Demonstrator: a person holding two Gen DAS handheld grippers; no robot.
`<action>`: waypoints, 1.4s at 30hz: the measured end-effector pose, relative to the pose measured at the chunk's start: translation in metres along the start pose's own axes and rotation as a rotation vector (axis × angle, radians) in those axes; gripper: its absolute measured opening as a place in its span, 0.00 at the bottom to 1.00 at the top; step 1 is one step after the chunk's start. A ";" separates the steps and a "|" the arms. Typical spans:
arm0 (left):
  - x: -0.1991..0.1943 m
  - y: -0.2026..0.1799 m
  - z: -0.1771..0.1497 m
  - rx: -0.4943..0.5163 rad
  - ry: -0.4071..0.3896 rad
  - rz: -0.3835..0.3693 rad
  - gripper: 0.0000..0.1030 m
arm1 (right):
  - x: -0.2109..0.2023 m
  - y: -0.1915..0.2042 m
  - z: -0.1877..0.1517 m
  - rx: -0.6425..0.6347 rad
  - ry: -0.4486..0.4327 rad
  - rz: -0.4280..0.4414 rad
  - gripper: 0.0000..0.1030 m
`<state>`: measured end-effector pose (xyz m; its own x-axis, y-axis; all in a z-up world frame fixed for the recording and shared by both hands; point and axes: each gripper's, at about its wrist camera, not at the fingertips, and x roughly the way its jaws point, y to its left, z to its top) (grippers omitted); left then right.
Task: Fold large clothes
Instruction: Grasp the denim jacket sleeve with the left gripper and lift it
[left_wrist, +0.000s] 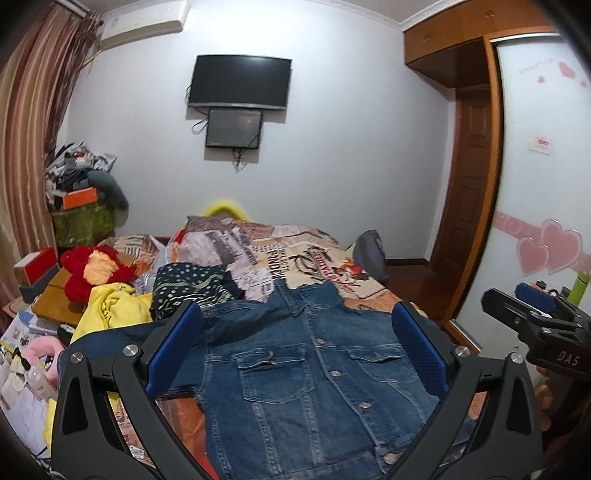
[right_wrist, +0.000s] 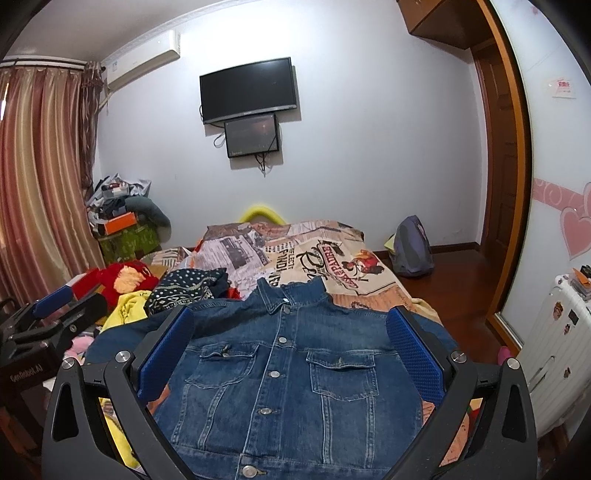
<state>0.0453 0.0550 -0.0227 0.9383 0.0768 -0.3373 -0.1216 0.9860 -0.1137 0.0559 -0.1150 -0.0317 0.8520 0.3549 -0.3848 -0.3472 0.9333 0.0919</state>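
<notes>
A blue denim jacket lies flat and buttoned, front side up, on the bed, collar toward the far wall. My left gripper hovers open above its chest, blue pads wide apart with nothing between them. My right gripper is also open over the same jacket, holding nothing. In the left wrist view the right gripper shows at the right edge. In the right wrist view the left gripper shows at the left edge. The jacket's sleeves are partly hidden behind the fingers.
The bed's patterned cover stretches toward the wall. A heap of clothes lies left: a yellow garment, dark dotted fabric and a red plush toy. A backpack sits on the wooden floor, a white suitcase at right.
</notes>
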 end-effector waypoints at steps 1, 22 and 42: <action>0.004 0.007 0.000 -0.004 0.002 0.018 1.00 | 0.004 0.000 0.000 -0.002 0.007 -0.001 1.00; 0.090 0.270 -0.084 -0.431 0.240 0.466 1.00 | 0.136 -0.010 -0.016 -0.042 0.265 -0.120 1.00; 0.130 0.418 -0.202 -1.068 0.330 0.259 0.76 | 0.194 0.000 -0.043 -0.085 0.445 -0.124 1.00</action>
<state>0.0509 0.4469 -0.3031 0.7336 0.0615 -0.6768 -0.6593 0.3055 -0.6870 0.2046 -0.0480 -0.1455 0.6450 0.1658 -0.7460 -0.3003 0.9526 -0.0480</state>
